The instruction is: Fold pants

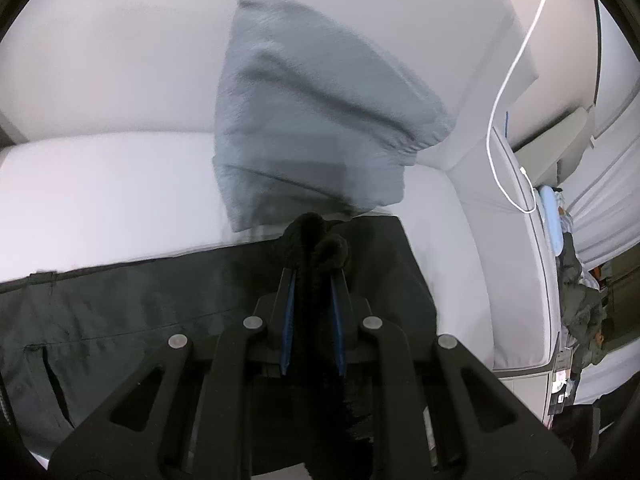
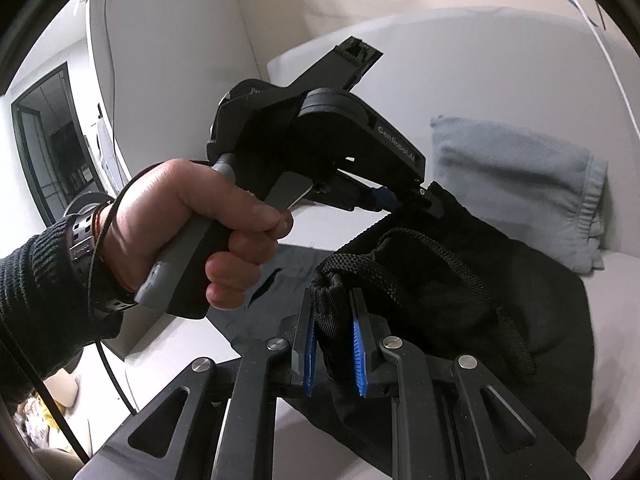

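Sofa (image 1: 100, 184), white and cushioned, carries the work; one seat surface and one backrest show, and no desk is in view.

Pants (image 1: 120, 312), one pair, dark charcoal, lie across the front of the seat cushion. In the left wrist view a long stretch lies flat toward the left, with a pocket slit showing. The black ribbed waistband end, with its drawstring cord, is lifted off the cushion.

Progress, judged from the present lay: the fold is at an early stage. One end is raised and gathered as if to be carried over the flat part, but no finished fold shows. Left to do: lay the raised end over, square the edges, and make any further fold.

Grey garment (image 2: 516, 188), one, lies crumpled against the backrest behind the pants and plays no part.

Left tool (image 1: 314, 280), one, is clamped on the bunched black waistband fabric; the cloth fills the gap between its blue pads.

Right tool (image 2: 334, 332), one, likewise grips a bundle of waistband and cord between its blue pads.

Left hand (image 2: 192, 224), one, bare, with a wristwatch, squeezes the left tool's handle in the right wrist view.

White cable (image 1: 508, 92), one, hangs over the sofa's right arm.
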`<state>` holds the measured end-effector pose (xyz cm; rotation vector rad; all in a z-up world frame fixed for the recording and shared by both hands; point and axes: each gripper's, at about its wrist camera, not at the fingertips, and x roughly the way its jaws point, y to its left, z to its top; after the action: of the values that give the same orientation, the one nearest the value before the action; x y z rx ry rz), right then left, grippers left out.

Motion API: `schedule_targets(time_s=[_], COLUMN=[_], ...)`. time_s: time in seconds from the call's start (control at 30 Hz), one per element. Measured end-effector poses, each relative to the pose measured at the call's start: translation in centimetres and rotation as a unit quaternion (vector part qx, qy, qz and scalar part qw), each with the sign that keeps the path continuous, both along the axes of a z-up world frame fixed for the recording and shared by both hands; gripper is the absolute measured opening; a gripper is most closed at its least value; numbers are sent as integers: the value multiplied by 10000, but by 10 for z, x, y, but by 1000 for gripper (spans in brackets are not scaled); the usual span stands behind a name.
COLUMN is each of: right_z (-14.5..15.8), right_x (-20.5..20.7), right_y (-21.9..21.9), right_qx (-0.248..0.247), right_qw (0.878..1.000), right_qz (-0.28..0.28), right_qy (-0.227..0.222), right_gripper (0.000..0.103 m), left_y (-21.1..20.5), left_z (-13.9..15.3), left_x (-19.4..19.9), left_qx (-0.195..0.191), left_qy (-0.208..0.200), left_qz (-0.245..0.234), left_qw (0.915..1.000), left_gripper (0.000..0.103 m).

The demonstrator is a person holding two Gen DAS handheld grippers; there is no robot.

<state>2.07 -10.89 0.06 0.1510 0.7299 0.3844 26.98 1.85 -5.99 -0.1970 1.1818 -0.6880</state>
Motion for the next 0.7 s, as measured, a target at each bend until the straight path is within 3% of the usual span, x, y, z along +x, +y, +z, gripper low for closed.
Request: schedule_targets(time_s=[0.7], right_z=[-60], right_x=[50], right_y=[50], right_qx=[-842], right_qw=[9947], right_qz=[162], right_qy=[561], right_gripper=[15], left_y=[15], left_z=[-57], left_x=[9], left_qx=[283], left_qy=[11], left_qz=[20], left_qw=[9996], left_gripper=[13])
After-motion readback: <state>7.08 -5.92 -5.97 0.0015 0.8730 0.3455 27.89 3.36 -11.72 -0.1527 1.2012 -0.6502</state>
